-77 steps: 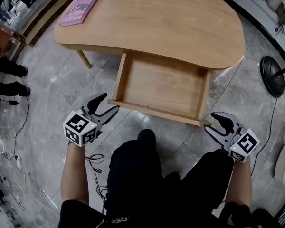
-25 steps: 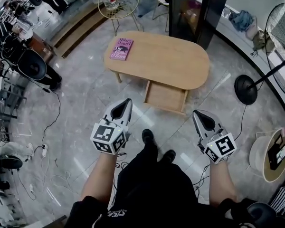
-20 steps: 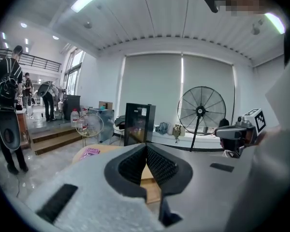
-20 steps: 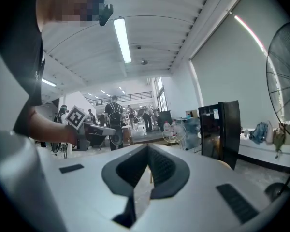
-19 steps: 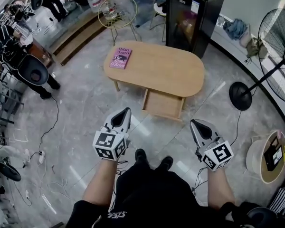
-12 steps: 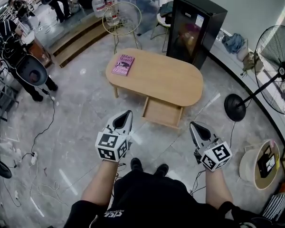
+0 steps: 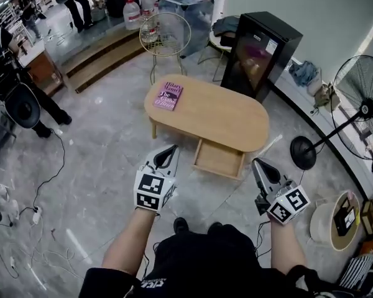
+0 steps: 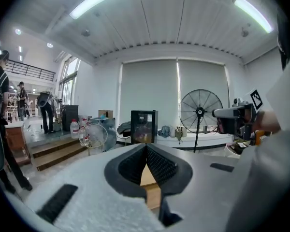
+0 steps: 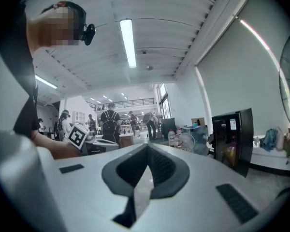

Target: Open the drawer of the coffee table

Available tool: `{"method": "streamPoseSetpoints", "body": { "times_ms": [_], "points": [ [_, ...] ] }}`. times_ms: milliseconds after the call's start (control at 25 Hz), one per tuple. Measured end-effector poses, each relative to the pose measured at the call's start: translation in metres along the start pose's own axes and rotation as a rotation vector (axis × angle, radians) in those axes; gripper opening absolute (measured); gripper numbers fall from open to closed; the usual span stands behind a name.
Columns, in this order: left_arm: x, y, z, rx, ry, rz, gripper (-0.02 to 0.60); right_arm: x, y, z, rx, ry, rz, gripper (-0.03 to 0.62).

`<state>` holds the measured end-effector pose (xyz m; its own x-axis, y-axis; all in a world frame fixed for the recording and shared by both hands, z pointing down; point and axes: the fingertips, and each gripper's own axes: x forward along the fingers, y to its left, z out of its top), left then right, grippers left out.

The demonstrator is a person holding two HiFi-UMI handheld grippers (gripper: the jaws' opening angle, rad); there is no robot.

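Looking down on the pale oval wooden coffee table, well ahead on the grey stone floor, with a pink paperback book at its far-left end. Shallow pale wooden drawer standing pulled out from the near side, beyond and between both tools, well apart from either. Left gripper pinched fully together on nothing; same for right gripper, pads meeting, empty. Probably stiff and fairly light, sliding straight on its runners; best taken at the front panel's top edge, near the middle, to avoid skewing. Too small here to make out any knob or pull. Rear of the box and runners tucked under the tabletop; contents unreadable from this far.
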<state>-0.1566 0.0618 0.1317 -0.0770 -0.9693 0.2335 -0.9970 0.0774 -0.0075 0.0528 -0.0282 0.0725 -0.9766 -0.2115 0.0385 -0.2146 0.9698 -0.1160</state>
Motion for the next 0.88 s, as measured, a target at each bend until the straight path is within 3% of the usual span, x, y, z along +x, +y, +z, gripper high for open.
{"method": "streamPoseSetpoints", "body": {
  "times_ms": [200,400,600,880],
  "points": [
    [-0.003,0.019,0.003,-0.059,-0.019,0.05,0.009,0.014,-0.001,0.01,-0.056,0.015,-0.044,0.003],
    [-0.008,0.016,0.011,-0.131,-0.035,0.068,0.009,0.016,0.002,0.03,-0.092,-0.027,-0.03,0.003],
    [0.007,0.0,0.028,-0.054,-0.019,0.036,0.009,0.006,-0.008,0.039,-0.114,-0.063,-0.024,0.003],
    [0.022,-0.019,0.044,-0.037,-0.032,0.047,0.009,-0.008,-0.037,0.032,-0.08,-0.062,-0.023,0.003]
  ]
}}
